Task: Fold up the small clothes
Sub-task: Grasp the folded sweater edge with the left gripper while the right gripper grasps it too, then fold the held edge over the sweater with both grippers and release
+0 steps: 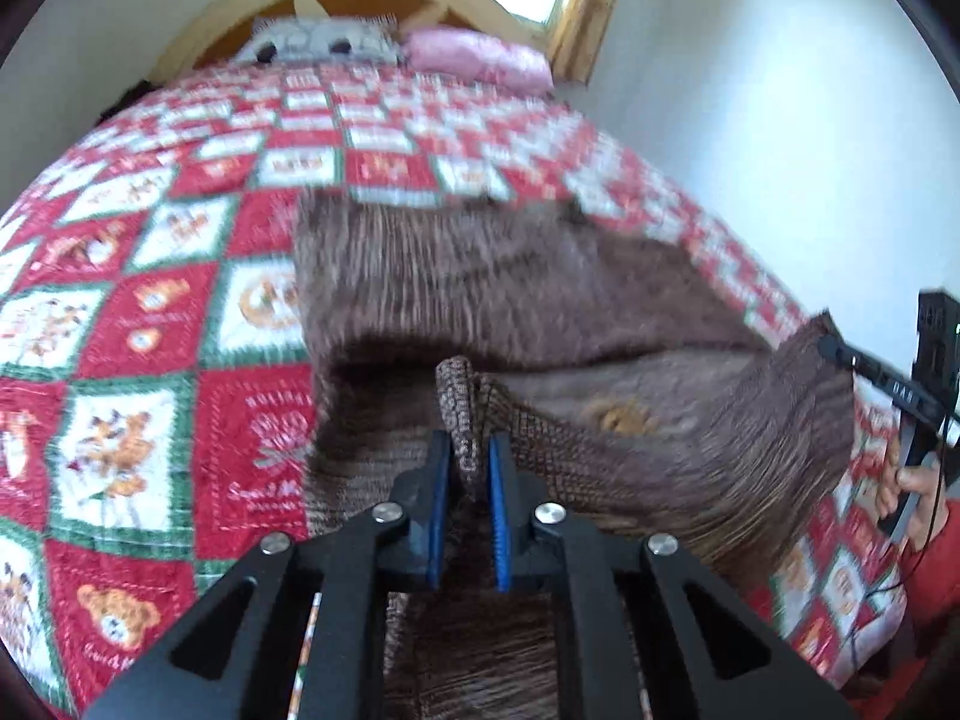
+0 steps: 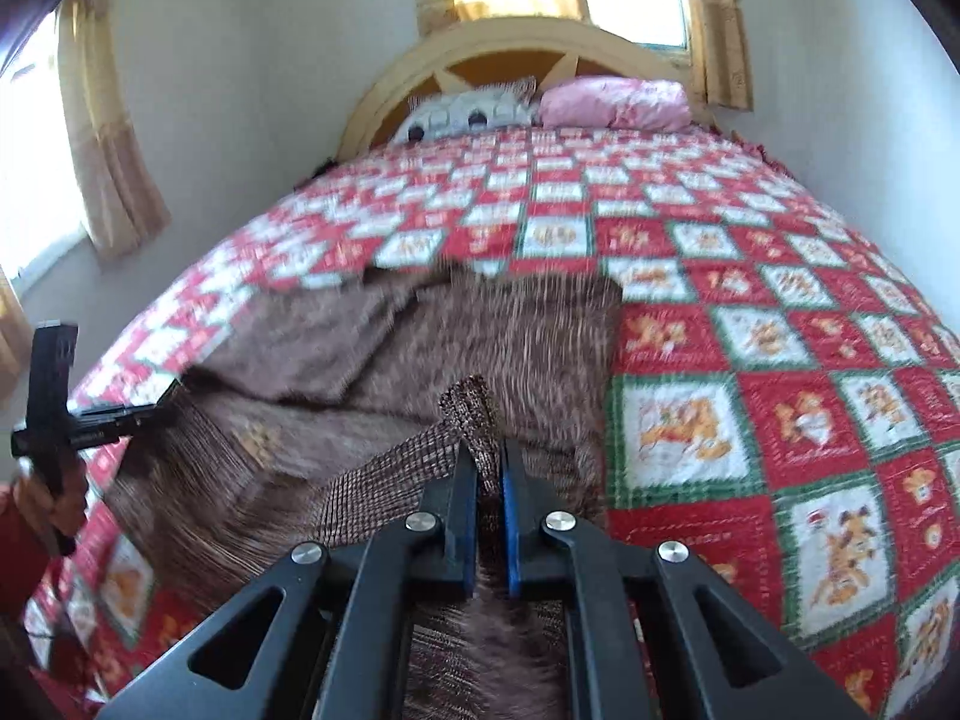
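A brown knitted garment (image 1: 510, 294) lies on the quilted bed (image 1: 150, 276), its near edge lifted off the cover. My left gripper (image 1: 469, 450) is shut on a bunched corner of that edge, which sticks up between the blue pads. In the right wrist view the same brown garment (image 2: 480, 336) spreads ahead, and my right gripper (image 2: 487, 456) is shut on its other near corner. The right gripper (image 1: 831, 343) also shows at the right of the left wrist view, clamped on the cloth. The left gripper (image 2: 171, 393) shows at the left of the right wrist view, likewise on the cloth.
The red, white and green teddy-bear quilt (image 2: 750, 360) covers the whole bed. A pink pillow (image 2: 618, 103) and a patterned pillow (image 2: 468, 111) lie by the wooden headboard (image 2: 516, 42). Curtained windows (image 2: 102, 138) and white walls surround the bed. A hand (image 1: 906, 486) in a red sleeve holds the right gripper.
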Tool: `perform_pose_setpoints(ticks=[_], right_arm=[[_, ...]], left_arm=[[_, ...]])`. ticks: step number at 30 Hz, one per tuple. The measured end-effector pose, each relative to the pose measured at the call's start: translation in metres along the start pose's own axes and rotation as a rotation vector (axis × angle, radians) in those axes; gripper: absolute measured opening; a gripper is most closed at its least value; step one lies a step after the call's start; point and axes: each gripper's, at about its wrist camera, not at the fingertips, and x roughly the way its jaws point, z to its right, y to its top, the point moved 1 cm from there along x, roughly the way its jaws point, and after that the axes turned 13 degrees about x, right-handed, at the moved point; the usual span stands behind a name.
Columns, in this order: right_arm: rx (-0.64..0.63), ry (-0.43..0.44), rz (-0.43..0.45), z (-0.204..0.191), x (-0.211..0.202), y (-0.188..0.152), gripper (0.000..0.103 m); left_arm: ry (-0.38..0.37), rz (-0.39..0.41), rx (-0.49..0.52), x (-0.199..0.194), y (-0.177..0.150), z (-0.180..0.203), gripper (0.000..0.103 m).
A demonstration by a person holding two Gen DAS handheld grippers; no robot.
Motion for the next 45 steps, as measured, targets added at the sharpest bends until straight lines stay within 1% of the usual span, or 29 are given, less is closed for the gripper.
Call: perform_pose_setpoints(ticks=[2,6,8,9,13,17,22,29,31,36,39,41,45], right_arm=[[0.006,0.012,0.036,-0.004,-0.014,0.008,0.006],[-0.021,0.013,0.102,-0.016,-0.030,0.027,0.006],[-0.051,0.004,0.123,-0.024,-0.031,0.035,0.006],[-0.072,-0.015,0.134,-0.028,-0.029,0.040,0.006],[-0.114,-0.060,0.157,-0.037,-0.017,0.053,0.006],[-0.150,-0.114,0.178,-0.042,0.002,0.065,0.006],[-0.154,-0.154,0.182,-0.040,0.032,0.087,0.006],[-0.123,-0.186,0.191,-0.034,0.079,0.127,0.004],[-0.116,-0.201,0.191,-0.033,0.096,0.135,0.004],[-0.108,-0.241,0.184,-0.028,0.136,0.144,0.004],[-0.093,-0.275,0.147,-0.019,0.166,0.144,0.004],[-0.089,-0.308,0.126,-0.012,0.184,0.138,0.004],[-0.086,-0.335,0.116,-0.004,0.195,0.133,0.004]], left_arm=[[0.043,0.047,-0.011,-0.015,0.007,0.000,0.013],[0.088,0.107,-0.034,-0.028,0.025,-0.005,0.013],[0.114,0.128,-0.029,-0.031,0.031,-0.008,0.013],[0.132,0.137,-0.025,-0.032,0.033,-0.008,0.013],[0.171,0.150,-0.045,-0.024,0.045,-0.014,0.013],[0.198,0.143,-0.085,-0.005,0.058,-0.028,0.013],[0.233,0.131,-0.126,0.013,0.073,-0.042,0.013],[0.260,0.134,-0.172,0.043,0.108,-0.070,0.013],[0.279,0.131,-0.173,0.055,0.115,-0.075,0.013],[0.313,0.091,-0.171,0.091,0.123,-0.084,0.013],[0.345,0.061,-0.177,0.115,0.120,-0.091,0.013],[0.357,0.051,-0.183,0.127,0.117,-0.096,0.011],[0.349,0.002,-0.218,0.140,0.109,-0.105,0.012]])
